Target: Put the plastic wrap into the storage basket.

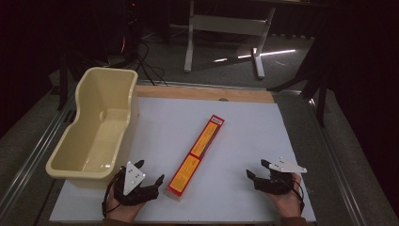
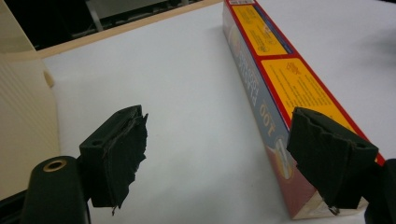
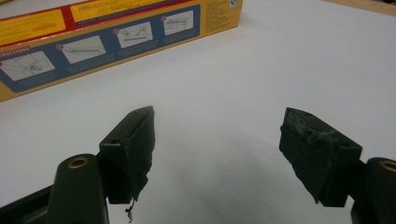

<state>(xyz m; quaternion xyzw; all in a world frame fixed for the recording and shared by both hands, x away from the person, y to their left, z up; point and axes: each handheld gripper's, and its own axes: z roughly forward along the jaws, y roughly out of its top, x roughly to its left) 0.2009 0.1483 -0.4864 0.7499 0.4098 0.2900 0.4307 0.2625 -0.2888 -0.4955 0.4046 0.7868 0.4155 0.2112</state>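
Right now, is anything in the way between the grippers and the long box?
No. Only bare white table lies between the long box and each hand-held gripper: left close beside it, right farther off. Both are open.

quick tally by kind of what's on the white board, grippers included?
Long red-and-yellow box: 1
Cream plastic tub: 1
Handheld grippers: 2, left gripper and right gripper, both open and holding nothing
Total: 4

The high view looks down from above the table (image 1: pixel 235 122); both gripper views sit low, sharing the long box (image 2: pixel 275 79).
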